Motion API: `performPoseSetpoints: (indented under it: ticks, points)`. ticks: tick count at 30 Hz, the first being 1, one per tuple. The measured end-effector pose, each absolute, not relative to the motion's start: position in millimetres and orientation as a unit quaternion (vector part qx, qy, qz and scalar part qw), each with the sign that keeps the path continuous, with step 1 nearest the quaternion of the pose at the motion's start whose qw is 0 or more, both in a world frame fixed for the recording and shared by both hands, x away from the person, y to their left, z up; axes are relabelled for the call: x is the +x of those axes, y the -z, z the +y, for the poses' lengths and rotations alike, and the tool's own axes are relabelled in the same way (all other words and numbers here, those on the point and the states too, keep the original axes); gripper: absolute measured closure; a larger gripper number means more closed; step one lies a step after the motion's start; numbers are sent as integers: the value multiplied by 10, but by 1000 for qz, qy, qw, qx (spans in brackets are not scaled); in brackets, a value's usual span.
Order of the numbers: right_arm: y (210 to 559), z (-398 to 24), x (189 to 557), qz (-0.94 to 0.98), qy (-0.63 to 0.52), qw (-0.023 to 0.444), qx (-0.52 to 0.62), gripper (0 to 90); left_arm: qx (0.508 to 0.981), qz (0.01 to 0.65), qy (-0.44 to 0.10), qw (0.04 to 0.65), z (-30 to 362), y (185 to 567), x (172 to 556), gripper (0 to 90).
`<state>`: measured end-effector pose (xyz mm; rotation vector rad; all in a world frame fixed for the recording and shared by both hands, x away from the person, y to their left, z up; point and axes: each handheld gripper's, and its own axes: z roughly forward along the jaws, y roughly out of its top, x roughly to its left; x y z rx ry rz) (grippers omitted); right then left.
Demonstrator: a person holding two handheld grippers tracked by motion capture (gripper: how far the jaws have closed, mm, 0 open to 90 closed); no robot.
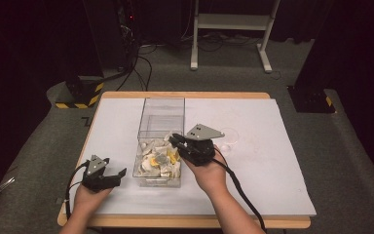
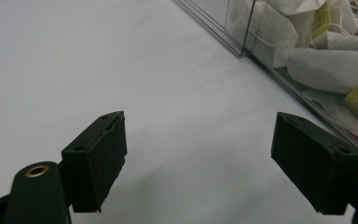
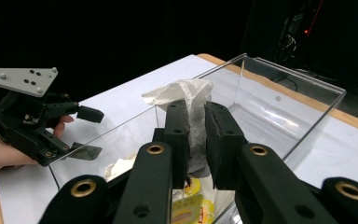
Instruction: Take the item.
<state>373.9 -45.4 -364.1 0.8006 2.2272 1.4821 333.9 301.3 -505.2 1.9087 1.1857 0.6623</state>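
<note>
High view: my left gripper is resting on the white surface, fingers apart, just left of the clear box; my right gripper is pinching a tea bag above the box's near compartment.

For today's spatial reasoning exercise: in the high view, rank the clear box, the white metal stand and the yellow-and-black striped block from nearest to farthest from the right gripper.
1. Clear box: right beside the right gripper, mid-table.
2. Yellow-and-black striped block: on the floor, beyond the table's far left corner.
3. White metal stand: on the floor, far back.
</note>
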Motion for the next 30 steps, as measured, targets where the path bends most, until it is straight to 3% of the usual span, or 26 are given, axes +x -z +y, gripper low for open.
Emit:
performPoseSetpoints:
  ticks: [30]
  points:
    - [3459,-907,3822,766,-516,217,317,799,750,467,-259,390,3019,5050,3338,186]
